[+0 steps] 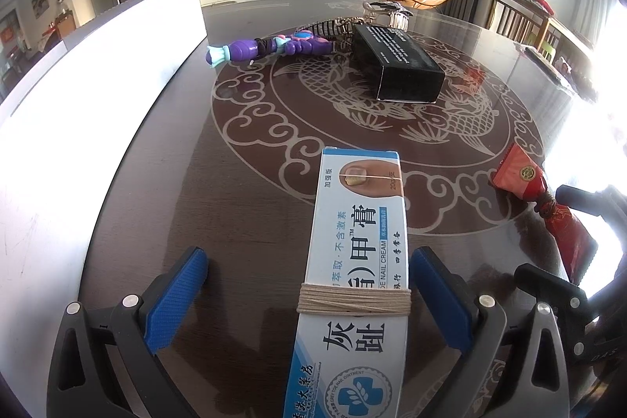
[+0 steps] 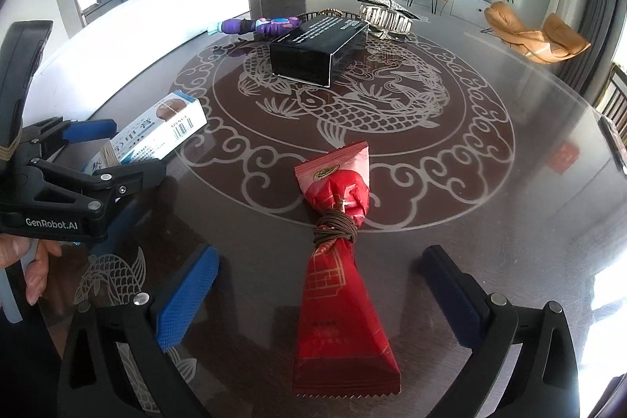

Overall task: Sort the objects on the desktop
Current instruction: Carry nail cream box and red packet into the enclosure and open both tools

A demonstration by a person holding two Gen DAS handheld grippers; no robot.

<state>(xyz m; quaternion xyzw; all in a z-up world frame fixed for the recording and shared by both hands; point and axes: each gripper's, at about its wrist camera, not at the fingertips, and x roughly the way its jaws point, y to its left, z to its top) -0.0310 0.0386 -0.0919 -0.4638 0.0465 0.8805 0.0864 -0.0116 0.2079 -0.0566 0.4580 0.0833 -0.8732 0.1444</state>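
1. Left hand-held gripper (image 1: 309, 285) spread wide, blue pads either side of the white-and-blue nail cream box (image 1: 352, 261); right pad close to the box edge, left pad well apart, so apparently no pinch yet.
2. Box lying flat on the tabletop (image 1: 196, 183), lengthwise along the fingers, beige cord (image 1: 354, 298) wound round its middle; probably lined up so for a squeeze across the narrow width.
3. Right hand-held gripper (image 2: 319, 292) likewise spread, straddling the red packet (image 2: 337, 281) without touching it.
4. Packet flat on the tabletop, brown cord (image 2: 335, 228) tied at its waist, long axis between the pads; likely staged for the same kind of grasp.
5. Farther off, near the middle of the fish pattern: black box (image 2: 317, 49), purple toy (image 1: 270, 47) beside it, silver clip (image 2: 386, 14) behind.
6. White board (image 1: 98, 73) along the left edge, perhaps marking a sorting area; cannot tell.
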